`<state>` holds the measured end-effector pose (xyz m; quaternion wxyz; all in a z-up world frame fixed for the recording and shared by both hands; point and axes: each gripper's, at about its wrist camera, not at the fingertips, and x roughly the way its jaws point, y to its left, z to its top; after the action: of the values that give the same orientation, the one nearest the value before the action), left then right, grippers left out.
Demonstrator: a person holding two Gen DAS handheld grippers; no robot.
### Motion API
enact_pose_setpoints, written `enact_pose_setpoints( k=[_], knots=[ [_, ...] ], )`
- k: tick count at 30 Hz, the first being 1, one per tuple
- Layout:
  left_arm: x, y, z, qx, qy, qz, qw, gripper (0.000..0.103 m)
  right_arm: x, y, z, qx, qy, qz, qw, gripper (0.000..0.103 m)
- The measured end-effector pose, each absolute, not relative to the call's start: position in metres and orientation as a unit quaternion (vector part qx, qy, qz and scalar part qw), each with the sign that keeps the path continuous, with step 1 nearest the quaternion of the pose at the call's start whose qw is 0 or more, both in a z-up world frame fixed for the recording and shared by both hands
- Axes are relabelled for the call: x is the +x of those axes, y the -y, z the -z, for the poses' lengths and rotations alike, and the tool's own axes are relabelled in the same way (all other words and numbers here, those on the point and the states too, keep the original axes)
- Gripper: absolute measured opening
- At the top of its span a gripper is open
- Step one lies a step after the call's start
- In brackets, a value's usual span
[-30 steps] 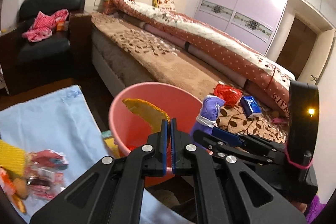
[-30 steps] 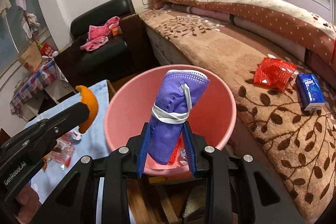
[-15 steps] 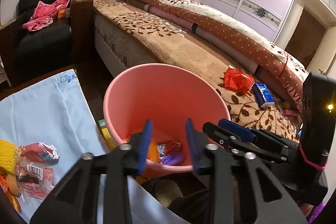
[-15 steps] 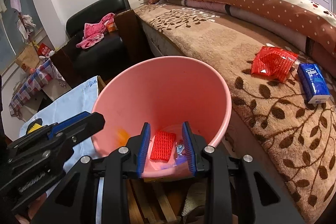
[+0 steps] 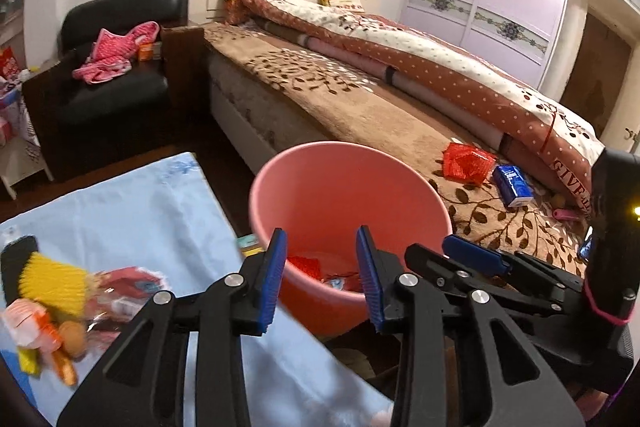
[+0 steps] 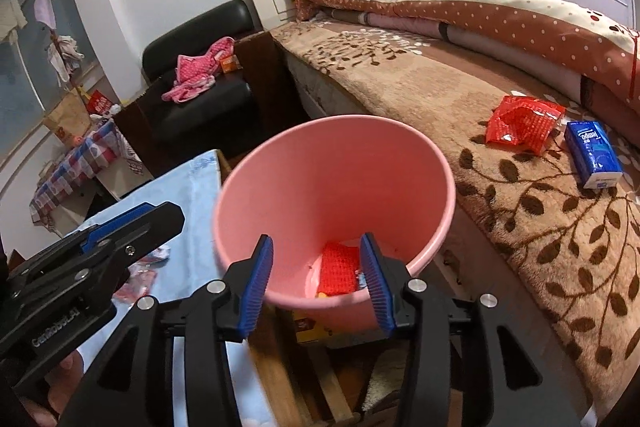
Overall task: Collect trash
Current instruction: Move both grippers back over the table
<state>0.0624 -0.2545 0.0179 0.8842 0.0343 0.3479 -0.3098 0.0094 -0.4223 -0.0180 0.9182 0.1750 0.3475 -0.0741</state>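
Both grippers hang over the round pink plastic bucket (image 6: 334, 203), which stands between the bed and the low table under the pale blue cloth (image 5: 132, 211). The left gripper (image 5: 322, 277) has its blue-padded jaws spread wide with nothing between them; the right gripper (image 6: 316, 277) has just been opening, jaws apart and empty too. Down in the bucket lie a red mesh piece (image 6: 338, 269) and some other scraps, so this reads as the drop step done. More trash waits: a crumpled red foil wrapper (image 6: 522, 125) and a blue tissue pack (image 6: 594, 155) on the brown leaf-patterned blanket (image 6: 520, 227), and a blurred heap of snack wrappers (image 5: 52, 303) on the cloth. Next move, I judge: each hand swings out to its nearer pile, right to the bed, left to the cloth, jaws kept wide until they straddle a piece.
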Motion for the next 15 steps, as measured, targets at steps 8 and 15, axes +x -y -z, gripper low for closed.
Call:
enact_pose_setpoints(
  k=[8,15],
  knots=[
    [0.034,0.215,-0.025,0.05,-0.324,0.278,0.903,0.036,-0.016,0.385,0.001,0.154,-0.322,0.056,0.932,0.056],
    [0.022,0.167,-0.028,0.033,-0.324,0.245,0.913,0.036,-0.029,0.346,-0.005,0.126,-0.321,0.035,0.938,0.062]
  ],
)
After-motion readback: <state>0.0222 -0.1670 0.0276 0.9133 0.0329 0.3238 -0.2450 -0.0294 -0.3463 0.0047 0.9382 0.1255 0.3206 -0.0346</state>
